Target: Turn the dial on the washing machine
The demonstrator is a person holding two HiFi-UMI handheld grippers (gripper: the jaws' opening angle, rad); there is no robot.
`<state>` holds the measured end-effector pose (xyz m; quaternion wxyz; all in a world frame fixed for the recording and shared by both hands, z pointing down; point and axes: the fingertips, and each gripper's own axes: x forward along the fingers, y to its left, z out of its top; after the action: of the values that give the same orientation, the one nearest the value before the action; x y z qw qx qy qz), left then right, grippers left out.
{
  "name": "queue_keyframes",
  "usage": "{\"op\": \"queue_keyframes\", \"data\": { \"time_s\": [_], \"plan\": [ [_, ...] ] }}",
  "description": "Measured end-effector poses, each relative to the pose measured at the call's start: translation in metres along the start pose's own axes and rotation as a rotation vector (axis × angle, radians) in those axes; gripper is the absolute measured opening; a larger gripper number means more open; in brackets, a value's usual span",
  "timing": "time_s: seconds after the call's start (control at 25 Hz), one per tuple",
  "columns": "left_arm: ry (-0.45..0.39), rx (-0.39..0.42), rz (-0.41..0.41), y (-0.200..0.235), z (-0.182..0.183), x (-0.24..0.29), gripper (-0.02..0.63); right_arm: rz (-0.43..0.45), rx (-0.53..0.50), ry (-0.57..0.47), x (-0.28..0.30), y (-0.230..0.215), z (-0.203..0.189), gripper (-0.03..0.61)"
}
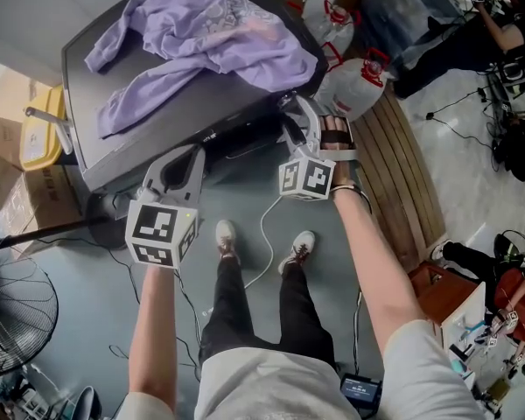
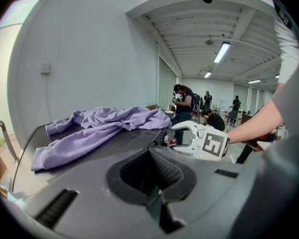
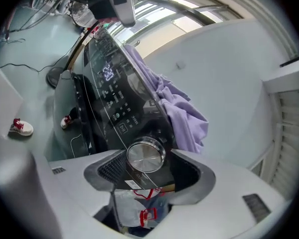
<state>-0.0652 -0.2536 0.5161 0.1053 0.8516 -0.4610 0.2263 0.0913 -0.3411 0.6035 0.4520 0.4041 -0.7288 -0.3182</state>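
The washing machine (image 1: 83, 68) is a dark top-loader with a purple garment (image 1: 201, 42) spread on its lid. Its control panel (image 3: 112, 91) is lit, and the silver dial (image 3: 145, 152) is at the panel's near end. My right gripper (image 3: 152, 164) is open with the dial between its jaws; I see a gap on each side. In the head view my right gripper (image 1: 290, 112) is at the machine's front edge and hides the dial. My left gripper (image 1: 191, 154) hangs shut and empty in front of the machine, left of the right one. The garment (image 2: 99, 131) shows beyond my left gripper (image 2: 150, 156).
Plastic jugs with red caps (image 1: 354, 86) stand right of the machine beside a wooden slatted platform (image 1: 411, 164). A white cable (image 1: 267, 234) runs over the floor by the person's shoes (image 1: 227, 234). A yellow box (image 1: 35, 134) and a fan (image 1: 13, 313) are at the left.
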Motion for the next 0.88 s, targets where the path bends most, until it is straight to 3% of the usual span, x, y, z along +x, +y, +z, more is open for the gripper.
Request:
{"op": "queue_keyframes", "data": {
  "time_s": [0.12,0.28,0.48,0.68,0.88],
  "plan": [
    [-0.016,0.004,0.001,0.001,0.015,-0.003,0.015,0.009,0.080,0.001,-0.015,-0.016,-0.001,0.272],
    [-0.062,0.023,0.000,0.002,0.048,-0.009,0.015,-0.012,0.266,0.042,-0.043,-0.063,-0.013,0.257],
    [-0.133,0.066,0.007,0.005,0.101,-0.018,0.015,-0.030,0.517,0.068,-0.079,-0.125,-0.025,0.104],
    [-0.198,0.126,0.034,0.006,0.146,-0.034,0.015,-0.014,0.799,0.033,-0.119,-0.168,-0.020,0.027],
    [-0.280,0.157,0.054,0.010,0.191,-0.050,0.015,-0.038,0.875,-0.044,-0.157,-0.219,-0.003,0.014]
  ]
}}
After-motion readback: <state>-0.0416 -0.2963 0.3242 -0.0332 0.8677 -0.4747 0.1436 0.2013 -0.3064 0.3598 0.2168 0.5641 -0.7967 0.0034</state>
